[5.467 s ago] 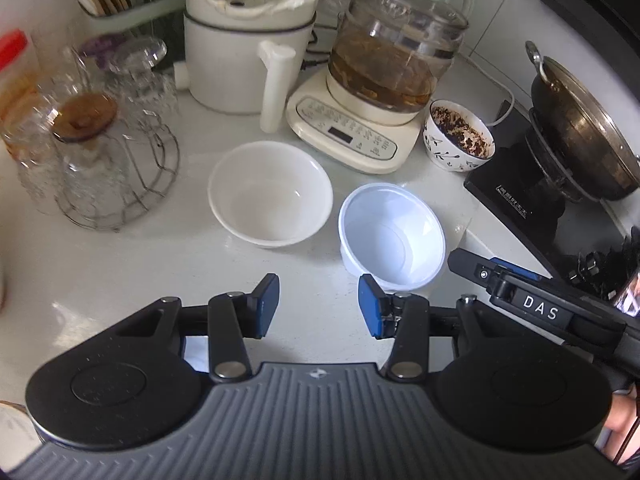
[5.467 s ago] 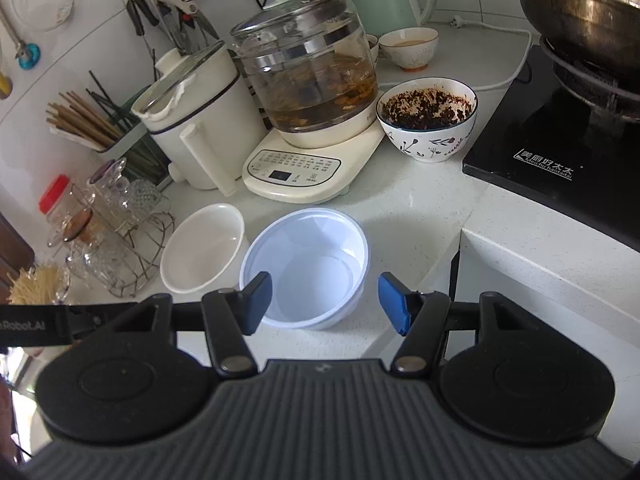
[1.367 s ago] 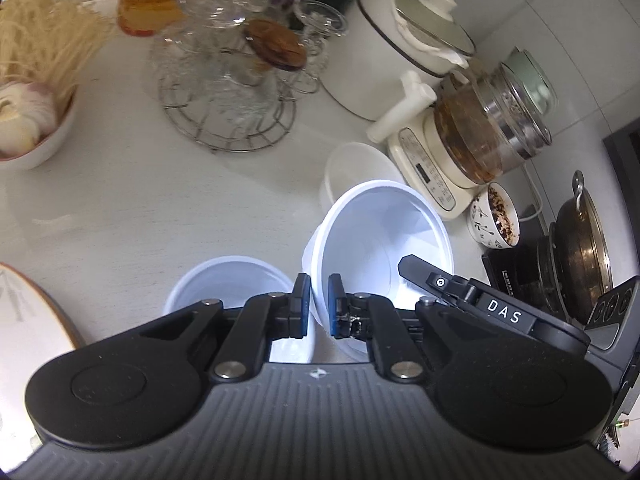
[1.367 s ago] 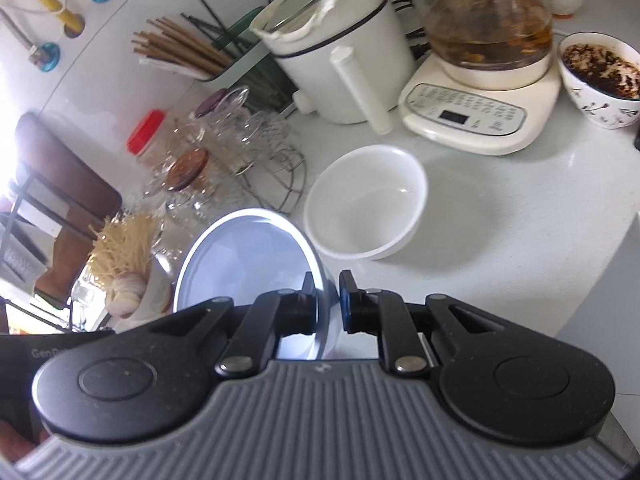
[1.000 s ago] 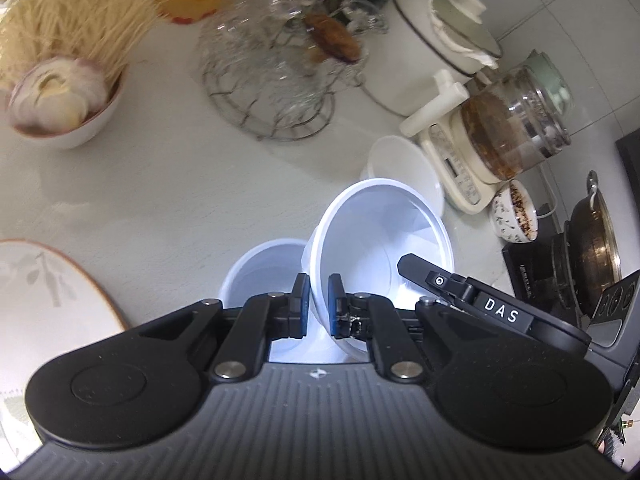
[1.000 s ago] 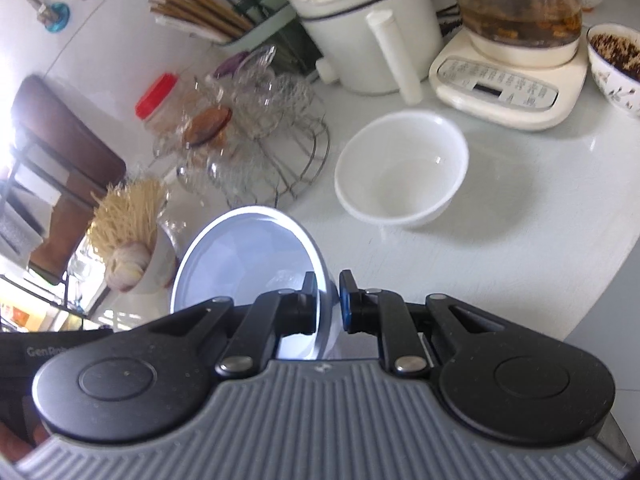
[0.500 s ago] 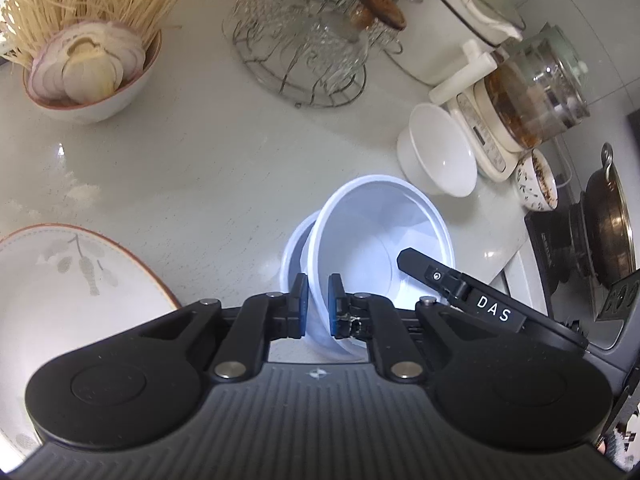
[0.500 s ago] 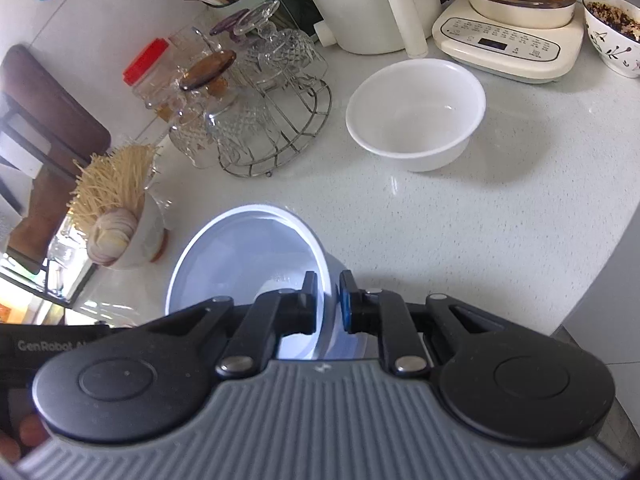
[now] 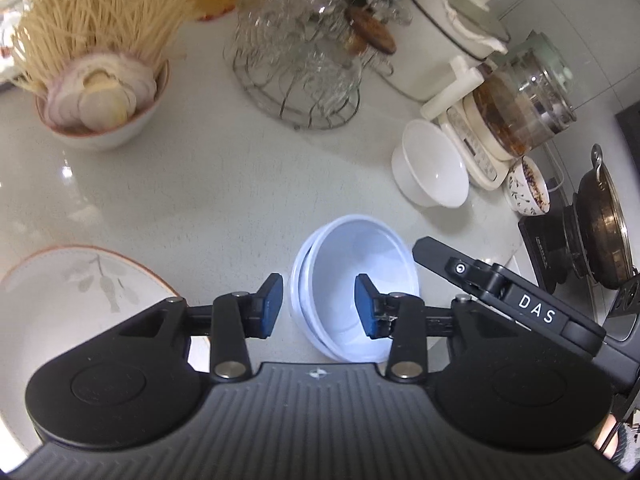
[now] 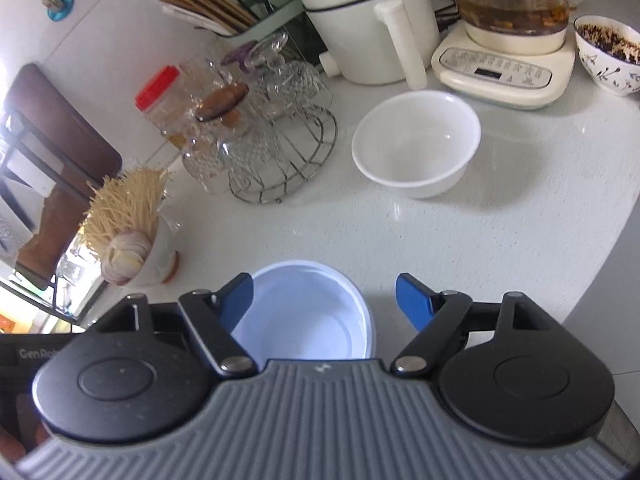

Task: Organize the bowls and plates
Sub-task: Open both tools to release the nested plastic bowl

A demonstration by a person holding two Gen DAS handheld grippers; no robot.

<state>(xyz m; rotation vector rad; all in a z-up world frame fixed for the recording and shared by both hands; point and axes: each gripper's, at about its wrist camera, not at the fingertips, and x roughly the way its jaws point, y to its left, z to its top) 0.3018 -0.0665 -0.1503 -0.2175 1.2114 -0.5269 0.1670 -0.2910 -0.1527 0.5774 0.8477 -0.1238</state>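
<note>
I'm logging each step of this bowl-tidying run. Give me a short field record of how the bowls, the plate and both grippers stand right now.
stacked plastic bowls: one nested in the other, on the counter
white ceramic bowl: separate, empty, in front of the kettle base
plate: on the counter, left of the stack in the left wrist view
left gripper: jaws just opened, stack rim between them, pads not pressing
right gripper: jaws just opened wide, astride the stack, holding nothing
stack status: released
</note>
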